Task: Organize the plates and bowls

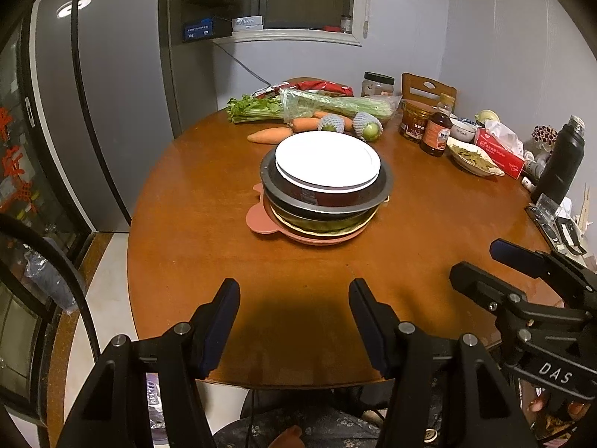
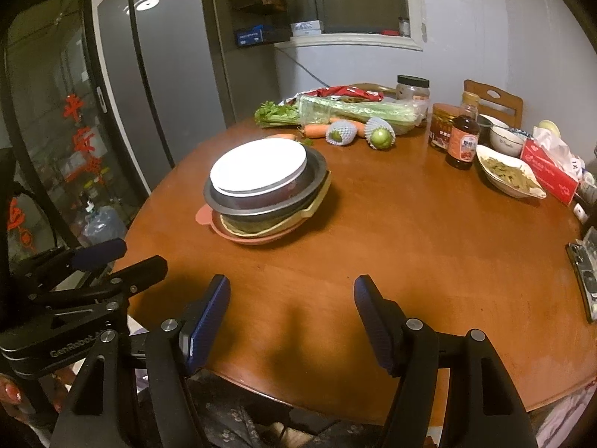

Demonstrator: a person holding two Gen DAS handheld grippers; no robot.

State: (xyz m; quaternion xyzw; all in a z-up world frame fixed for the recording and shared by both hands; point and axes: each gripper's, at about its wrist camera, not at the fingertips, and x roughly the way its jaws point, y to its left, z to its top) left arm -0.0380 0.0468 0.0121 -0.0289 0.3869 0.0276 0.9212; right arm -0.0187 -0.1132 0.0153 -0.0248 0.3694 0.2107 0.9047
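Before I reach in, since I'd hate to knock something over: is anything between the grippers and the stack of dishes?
Nothing visible: only bare table lies between the open left gripper, right gripper and the stack of dishes.

Near edge of the round table [image 1: 209,224] is bare wood from both grippers up to the dish stack [image 1: 326,186], which sits mid-table, left of centre in the right wrist view [image 2: 266,190]. Left gripper [image 1: 294,291] and right gripper [image 2: 291,287] both gaped, nothing between the fingers, hovering over the near edge. Open lanes around the stack on its left and right sides. Far edge is blocked: celery [image 1: 317,106], carrots [image 1: 270,135] and netted fruit [image 1: 367,125] just behind the stack. Right edge crowded: sauce bottle [image 2: 462,138], jar [image 2: 442,125], dish of greens [image 2: 509,175], tissue box [image 2: 548,171], black flask [image 1: 561,160].
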